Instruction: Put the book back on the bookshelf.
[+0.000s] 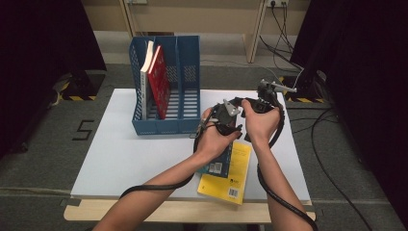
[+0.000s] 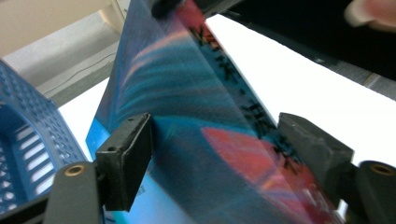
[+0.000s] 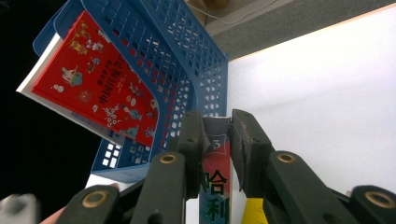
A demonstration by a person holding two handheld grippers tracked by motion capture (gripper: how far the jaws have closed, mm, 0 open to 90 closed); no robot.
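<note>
book lifted two-handed beside the blue file rack

both grippers' fingers clamp the blue-and-red book (image 2: 201,140): right gripper (image 3: 216,154) on its spine, left gripper (image 2: 212,154) across its cover, steadying it above the tabletop (image 1: 120,154) for slotting into the rack (image 1: 187,72).

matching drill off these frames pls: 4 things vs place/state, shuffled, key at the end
1. red book
2. yellow book
3. blue-and-red book
4. file rack

a. lies flat on the table near the front edge
b. blue, stands at the back of the white table
c. leans in a rack compartment
d. gripped between the jaws of both grippers

Pairs: 1-c, 2-a, 3-d, 4-b
</note>
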